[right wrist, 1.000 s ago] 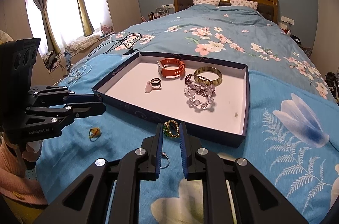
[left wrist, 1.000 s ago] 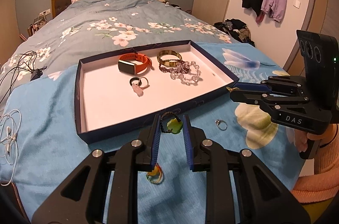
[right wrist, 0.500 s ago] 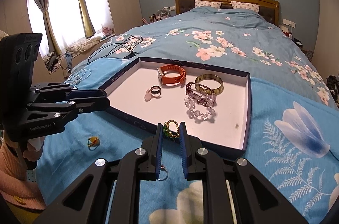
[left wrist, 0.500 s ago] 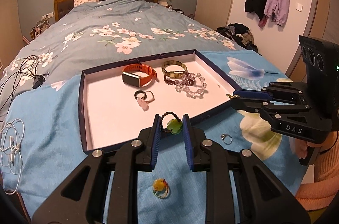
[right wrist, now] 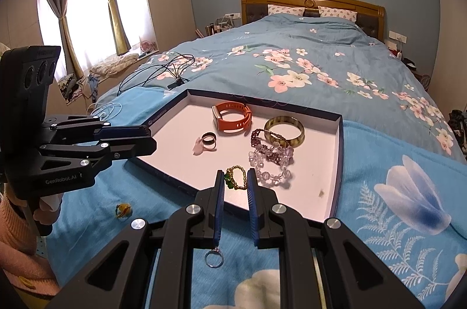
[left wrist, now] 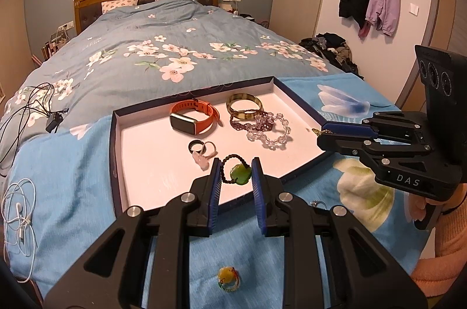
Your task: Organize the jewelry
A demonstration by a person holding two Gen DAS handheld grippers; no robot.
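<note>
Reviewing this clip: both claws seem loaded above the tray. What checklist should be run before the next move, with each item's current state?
1. Left claw gripping the green pendant: ok, it sits between the fingers.
2. Right claw gripping the gold chain: ok.
3. Bare floor in the tray for a drop, away from the watch and bead bracelets: ok.
4. Height of both claws above the tray floor: cannot tell.
5. All pieces collected: not ok; the silver ring and yellow ring lie on the blanket.
</note>
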